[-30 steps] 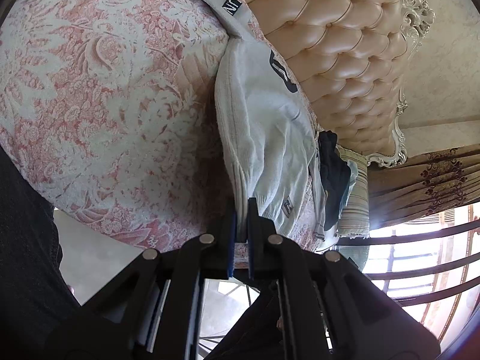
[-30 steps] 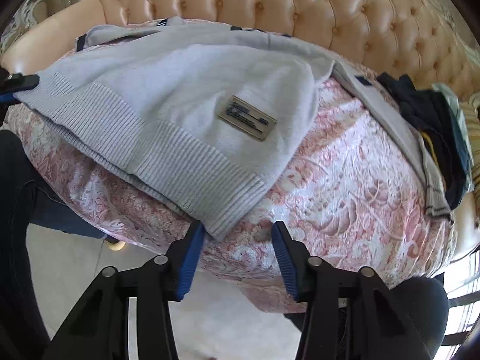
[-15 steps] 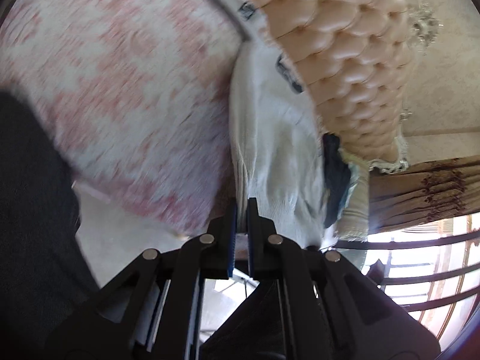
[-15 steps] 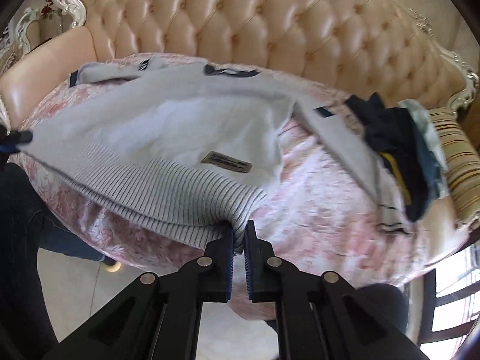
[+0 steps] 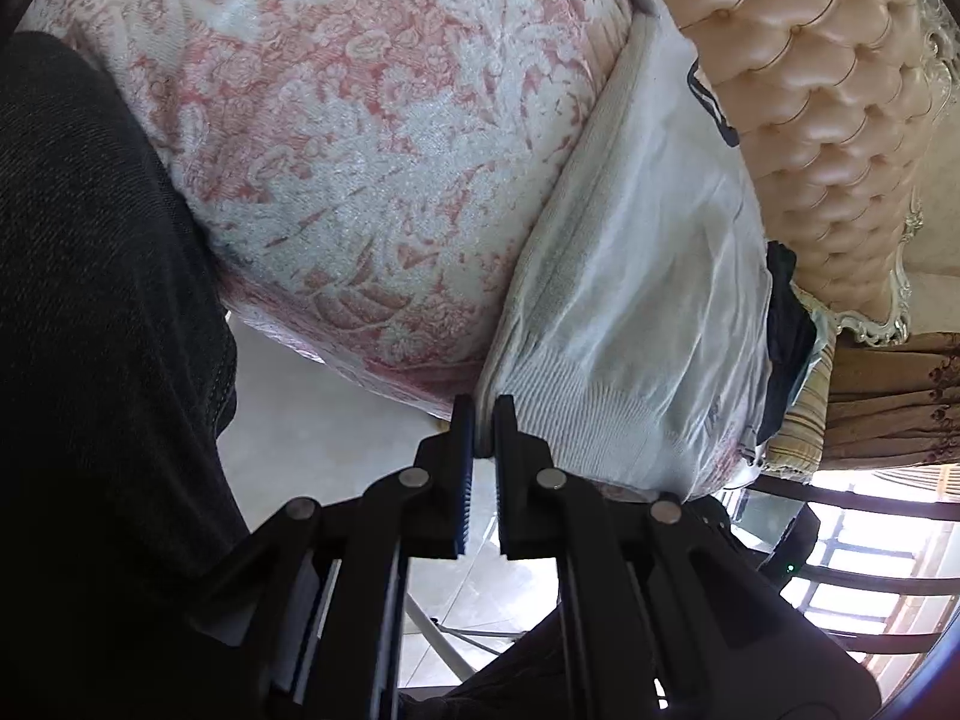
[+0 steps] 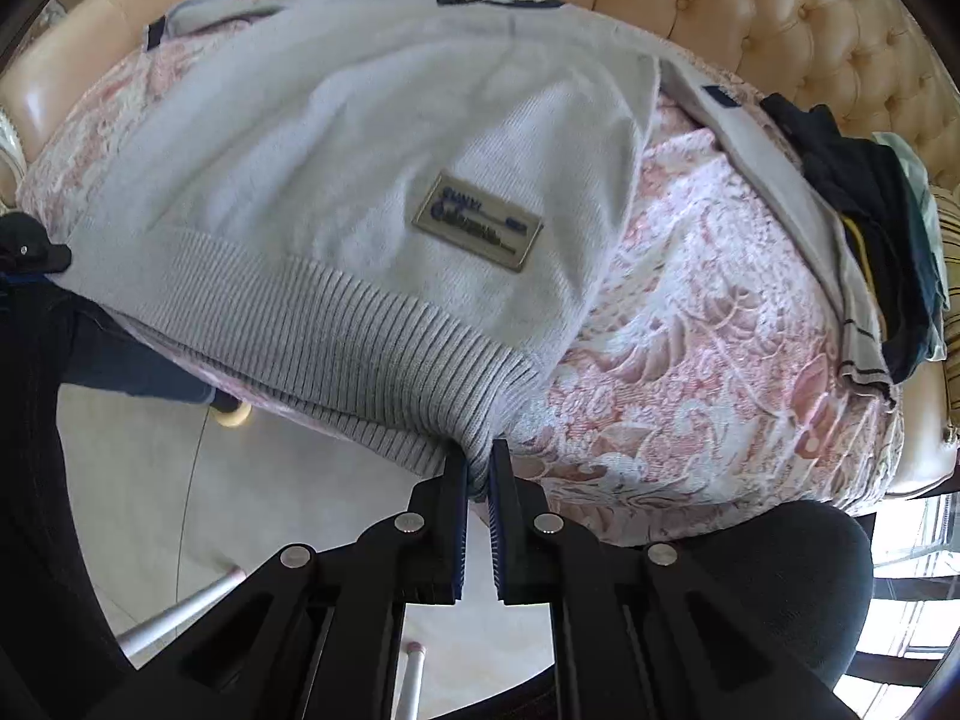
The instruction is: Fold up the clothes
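A light grey knit sweater (image 6: 336, 168) with a ribbed hem and a sewn label (image 6: 478, 221) lies across the pink floral seat cushion (image 6: 708, 360) of a sofa. My right gripper (image 6: 478, 468) is shut on the right corner of the ribbed hem at the cushion's front edge. My left gripper (image 5: 483, 420) is shut on the hem's other corner, and the sweater (image 5: 648, 300) stretches away from it toward the backrest. The left gripper's tip (image 6: 30, 252) shows at the far left of the right wrist view.
A tufted tan leather backrest (image 6: 750, 6) runs behind the cushion. A pile of dark and striped clothes (image 6: 870, 228) sits at the sofa's right end. The person's dark trouser legs (image 5: 90, 360) stand close in front. Pale floor tiles (image 6: 240, 510) lie below.
The right gripper went from open around the hem corner to shut on it. The left gripper, still gripping its corner, sank and tilted toward the cushion's front edge.
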### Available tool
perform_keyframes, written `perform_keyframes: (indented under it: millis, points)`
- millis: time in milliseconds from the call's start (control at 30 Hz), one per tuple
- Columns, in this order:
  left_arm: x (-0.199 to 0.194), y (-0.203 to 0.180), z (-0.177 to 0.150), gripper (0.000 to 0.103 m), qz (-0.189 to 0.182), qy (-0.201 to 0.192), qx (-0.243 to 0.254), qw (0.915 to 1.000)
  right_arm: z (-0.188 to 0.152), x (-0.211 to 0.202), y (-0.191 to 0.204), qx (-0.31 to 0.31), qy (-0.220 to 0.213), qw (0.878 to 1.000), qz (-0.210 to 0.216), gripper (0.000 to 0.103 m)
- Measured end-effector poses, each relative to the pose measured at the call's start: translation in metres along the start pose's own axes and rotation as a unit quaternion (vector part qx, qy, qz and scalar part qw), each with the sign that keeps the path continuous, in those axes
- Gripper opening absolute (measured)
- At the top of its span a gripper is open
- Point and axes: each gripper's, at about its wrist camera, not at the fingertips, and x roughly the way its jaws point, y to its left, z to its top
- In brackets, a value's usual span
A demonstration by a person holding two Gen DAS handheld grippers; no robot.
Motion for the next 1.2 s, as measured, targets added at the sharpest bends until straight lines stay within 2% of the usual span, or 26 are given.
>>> perform_keyframes:
  millis: [233, 367, 433, 467, 500, 533, 567, 600, 633, 667, 700, 767, 867, 1000, 1067, 1200]
  points:
    - [-0.011, -0.004, -0.003, 0.013, 0.031, 0.006, 0.018, 0.9993, -0.003, 0.002, 0.002, -0.016, 0.03, 0.999, 0.009, 0.007]
    - [-0.04, 0.001, 0.0, 0.013, 0.034, -0.018, 0.027, 0.9989, -0.007, -0.022, -0.004, -0.034, 0.035, 0.999, 0.012, 0.008]
    - [-0.055, 0.003, 0.008, 0.013, 0.027, -0.036, 0.037, 0.9983, -0.009, -0.034, -0.008, -0.043, 0.037, 0.998, 0.013, 0.014]
    - [-0.063, 0.0, 0.018, 0.014, 0.027, -0.052, 0.048, 0.9971, -0.004, -0.042, -0.013, -0.042, 0.026, 0.999, 0.018, 0.028]
    - [-0.07, -0.004, 0.029, 0.017, 0.027, -0.068, 0.059, 0.9956, 0.002, -0.051, -0.02, -0.039, 0.012, 0.999, 0.024, 0.049]
    - [-0.078, -0.007, 0.04, 0.021, 0.027, -0.086, 0.07, 0.9935, 0.012, -0.058, -0.03, -0.034, -0.009, 0.999, 0.032, 0.06]
    - [-0.088, -0.011, 0.057, 0.033, 0.027, -0.109, 0.086, 0.99, 0.023, -0.065, -0.04, -0.029, -0.033, 0.998, 0.04, 0.077]
    - [-0.097, -0.017, 0.075, 0.045, 0.029, -0.132, 0.1, 0.9858, 0.034, -0.07, -0.048, -0.022, -0.05, 0.998, 0.042, 0.079]
    - [-0.105, -0.025, 0.093, 0.049, 0.028, -0.153, 0.115, 0.9811, 0.048, -0.072, -0.058, -0.006, -0.068, 0.996, 0.05, 0.079]
    - [-0.11, -0.041, 0.113, 0.057, 0.013, -0.163, 0.15, 0.9751, 0.064, -0.074, -0.069, 0.011, -0.087, 0.994, 0.059, 0.079]
    - [-0.114, -0.057, 0.133, 0.059, -0.001, -0.17, 0.187, 0.9675, 0.08, -0.076, -0.08, 0.028, -0.106, 0.992, 0.068, 0.079]
    - [-0.106, -0.101, 0.171, 0.059, 0.001, -0.154, 0.288, 0.9451, 0.115, -0.072, -0.103, 0.073, -0.12, 0.986, 0.095, 0.079]
    - [-0.073, -0.156, 0.226, 0.059, 0.006, -0.091, 0.401, 0.9115, 0.182, -0.05, -0.129, 0.122, -0.132, 0.973, 0.143, 0.079]
    - [-0.016, -0.197, 0.292, 0.059, 0.035, 0.005, 0.446, 0.8942, 0.247, -0.01, -0.147, 0.157, -0.127, 0.964, 0.176, 0.079]
    - [0.002, -0.205, 0.316, 0.059, 0.038, 0.03, 0.439, 0.8973, 0.27, 0.01, -0.155, 0.166, -0.119, 0.962, 0.181, 0.079]
    - [0.037, -0.22, 0.336, 0.059, 0.042, 0.068, 0.445, 0.8921, 0.28, 0.041, -0.168, 0.183, -0.095, 0.961, 0.184, 0.079]
